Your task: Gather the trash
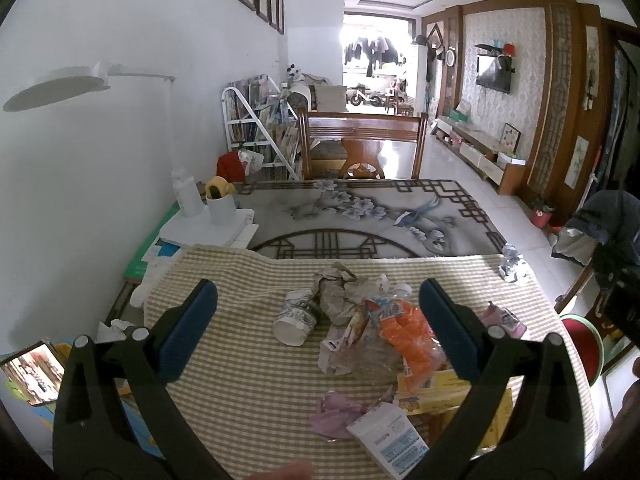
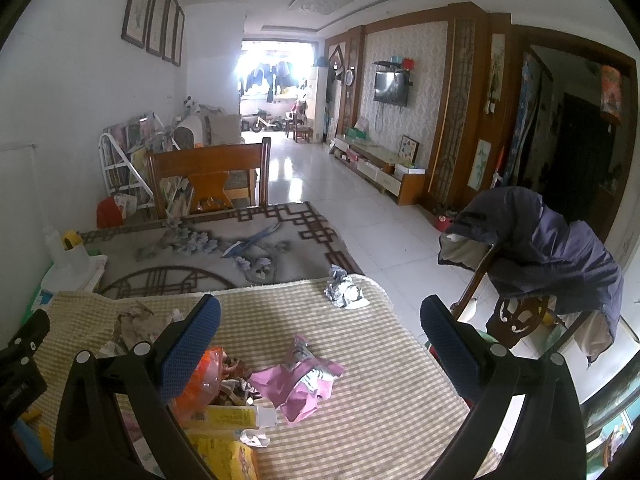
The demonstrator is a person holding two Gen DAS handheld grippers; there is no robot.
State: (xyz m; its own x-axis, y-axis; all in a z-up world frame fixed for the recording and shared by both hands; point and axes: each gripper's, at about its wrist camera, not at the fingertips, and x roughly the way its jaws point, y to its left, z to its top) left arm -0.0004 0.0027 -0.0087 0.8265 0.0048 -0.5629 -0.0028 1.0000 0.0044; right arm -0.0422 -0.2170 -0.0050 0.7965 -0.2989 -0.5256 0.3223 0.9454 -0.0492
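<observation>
The left gripper (image 1: 318, 322) and the right gripper (image 2: 320, 334) are both held spread above a checked cloth (image 1: 248, 392), nothing between their pads. Trash is scattered on the cloth — an orange wrapper (image 1: 408, 334), a paper cup (image 1: 296, 318) on its side, a pink wrapper (image 2: 300, 380). Farther off, near the cloth's far edge, a crumpled foil wad (image 2: 344, 292) is seen.

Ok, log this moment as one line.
left gripper open over trash pile | right gripper open above pink wrapper | nothing held
</observation>
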